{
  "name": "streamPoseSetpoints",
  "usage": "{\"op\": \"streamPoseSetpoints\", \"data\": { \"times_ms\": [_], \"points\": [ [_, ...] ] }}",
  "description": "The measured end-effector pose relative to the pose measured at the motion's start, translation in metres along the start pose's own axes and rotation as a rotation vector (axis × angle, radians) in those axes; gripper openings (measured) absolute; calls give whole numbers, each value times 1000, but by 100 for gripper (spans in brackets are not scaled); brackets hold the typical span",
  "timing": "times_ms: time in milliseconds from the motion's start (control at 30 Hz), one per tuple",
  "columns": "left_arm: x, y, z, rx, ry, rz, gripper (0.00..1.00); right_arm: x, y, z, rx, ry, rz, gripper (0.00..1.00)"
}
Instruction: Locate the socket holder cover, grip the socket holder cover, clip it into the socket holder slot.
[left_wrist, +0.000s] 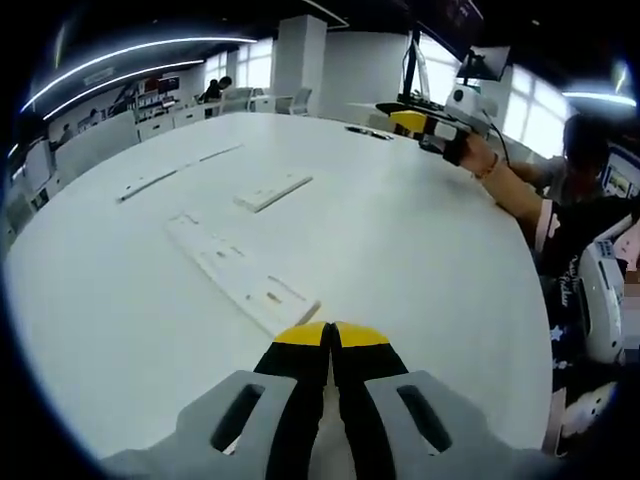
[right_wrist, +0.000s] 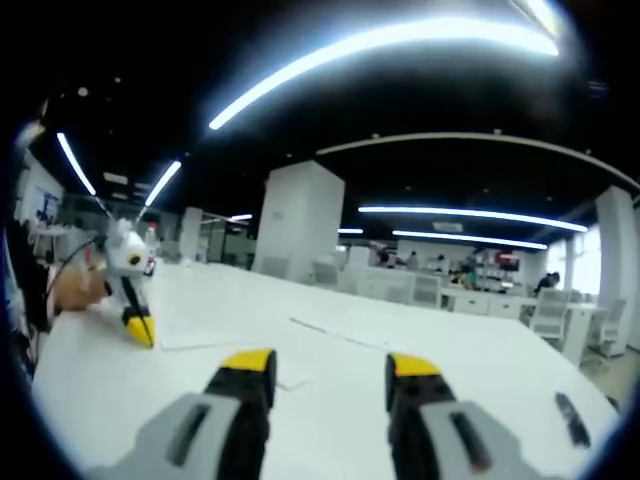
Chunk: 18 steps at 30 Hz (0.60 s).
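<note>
The thin, flat white cover looks light, stiff and slippery on the tabletop; pinch its long edges. Left hand-held gripper is closed, empty; right hand-held gripper is wide.

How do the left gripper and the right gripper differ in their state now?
The left gripper has its jaws shut together, while the right gripper has its jaws wide apart. The left points down at the white table; the right looks level across it. Both have yellow tips and hold nothing.

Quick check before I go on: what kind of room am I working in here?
Probably a large open-plan office. You're at a big white round table, with rows of desks and office chairs behind, white pillars and long curved ceiling light strips.
</note>
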<state>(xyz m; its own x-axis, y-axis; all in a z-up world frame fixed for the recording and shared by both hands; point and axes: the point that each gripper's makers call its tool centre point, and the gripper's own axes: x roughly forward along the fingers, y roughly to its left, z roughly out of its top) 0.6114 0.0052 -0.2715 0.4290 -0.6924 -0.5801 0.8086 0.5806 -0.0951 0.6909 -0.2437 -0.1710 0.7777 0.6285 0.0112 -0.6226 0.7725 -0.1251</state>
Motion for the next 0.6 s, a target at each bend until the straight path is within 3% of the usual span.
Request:
{"op": "streamPoseSetpoints", "data": {
  "times_ms": [600],
  "points": [
    [2,6,2,33,-35,46,3,-1,3,-2,-2,4,5,45]
  ]
}}
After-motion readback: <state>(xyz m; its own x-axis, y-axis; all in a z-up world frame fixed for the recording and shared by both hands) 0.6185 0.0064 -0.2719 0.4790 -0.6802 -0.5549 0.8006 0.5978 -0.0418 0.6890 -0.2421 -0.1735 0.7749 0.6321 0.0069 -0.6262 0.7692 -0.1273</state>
